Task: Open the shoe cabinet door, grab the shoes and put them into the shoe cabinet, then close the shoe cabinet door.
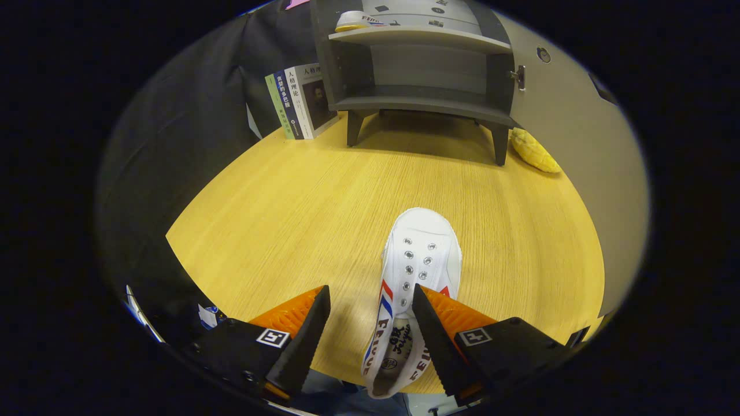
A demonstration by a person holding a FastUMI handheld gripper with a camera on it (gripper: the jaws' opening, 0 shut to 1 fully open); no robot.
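Gripper view: we go from the biggest thing down. The wooden table spreads ahead of us, and at its far side stands the shoe cabinet, its door already swung open to the right. We count 2 shelves in it, with 1 shoe already lying on the upper one. Left of the cabinet lean the books, 3 spines as far as we can tell, and by its right leg lies 1 yellow object.

The white shoe to fetch lies on the table, toe toward the cabinet, heel between our fingers. Our gripper is spread wide and holds nothing; the right finger sits at or over the shoe's side, though we cannot tell if it touches, and the left stands apart from it.

We judge the step is the grab: shift slightly right so the heel collar is centred, lower, then close on both sidewalls so the shoe lifts level.
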